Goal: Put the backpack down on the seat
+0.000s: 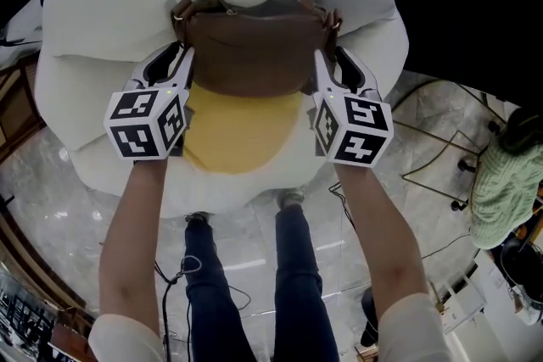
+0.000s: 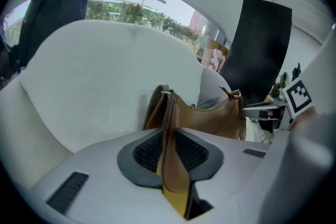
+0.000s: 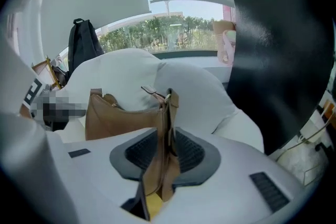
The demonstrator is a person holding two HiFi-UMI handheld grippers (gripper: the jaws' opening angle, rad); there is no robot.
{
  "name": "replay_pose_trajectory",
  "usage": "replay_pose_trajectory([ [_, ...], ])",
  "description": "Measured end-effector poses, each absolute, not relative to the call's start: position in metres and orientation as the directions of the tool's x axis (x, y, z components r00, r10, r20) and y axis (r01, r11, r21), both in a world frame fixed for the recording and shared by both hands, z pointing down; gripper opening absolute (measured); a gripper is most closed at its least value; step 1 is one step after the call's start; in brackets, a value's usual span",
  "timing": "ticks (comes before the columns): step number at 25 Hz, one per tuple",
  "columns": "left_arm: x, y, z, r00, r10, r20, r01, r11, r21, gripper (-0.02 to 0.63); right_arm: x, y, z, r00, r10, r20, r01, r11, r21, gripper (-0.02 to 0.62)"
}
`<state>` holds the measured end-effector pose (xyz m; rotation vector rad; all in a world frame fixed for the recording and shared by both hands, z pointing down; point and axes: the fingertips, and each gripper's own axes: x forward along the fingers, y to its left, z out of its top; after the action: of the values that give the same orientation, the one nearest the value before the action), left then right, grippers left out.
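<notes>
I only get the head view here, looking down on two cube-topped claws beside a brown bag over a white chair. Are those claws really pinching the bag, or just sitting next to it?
Observer: Pinching. The left gripper view shows the left gripper with the leather side of the brown bag clamped between its jaws.
Operator: And the other claw?
Observer: Same. In the right gripper view, the right gripper is closed on the bag's other end, just below a metal strap ring.
Operator: Is anything behind the chair?
Observer: Yes, a black backpack hangs upright beyond the back of the white chair.
</notes>
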<state>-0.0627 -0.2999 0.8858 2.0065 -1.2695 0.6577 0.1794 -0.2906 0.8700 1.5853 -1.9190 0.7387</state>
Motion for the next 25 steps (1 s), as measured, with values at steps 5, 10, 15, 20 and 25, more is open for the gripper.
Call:
replay_pose_trajectory([
  [5,-0.070,-0.297,0.865,0.402,-0.633,0.661,-0.916,-0.277,0.291,0.043,0.177,-0.289,0.845,-0.169,-0.741,0.649,-0.982,0.181,-0.049,0.037],
  [10,-0.062,-0.286,0.855,0.437,-0.621,0.651,-0.899,-0.281,0.335,0.041,0.170,-0.282,0.834,-0.183,-0.750,0.636,-0.982,0.168,-0.085,0.031],
  [15,-0.057,-0.275,0.832,0.452,-0.631,0.630,-0.892,-0.311,0.328,0.037,0.163,-0.274,0.818,-0.208,-0.750,0.628,-0.978,0.175,-0.115,0.031],
  [20,-0.053,-0.261,0.807,0.474,-0.634,0.611,-0.880,-0.334,0.337,0.037,0.160,-0.262,0.792,-0.229,-0.754,0.615,-0.973,0.178,-0.144,0.031],
  [25,-0.051,-0.251,0.780,0.481,-0.644,0.595,-0.877,-0.342,0.338,0.037,0.158,-0.246,0.763,-0.240,-0.765,0.597,-0.971,0.179,-0.162,0.031],
])
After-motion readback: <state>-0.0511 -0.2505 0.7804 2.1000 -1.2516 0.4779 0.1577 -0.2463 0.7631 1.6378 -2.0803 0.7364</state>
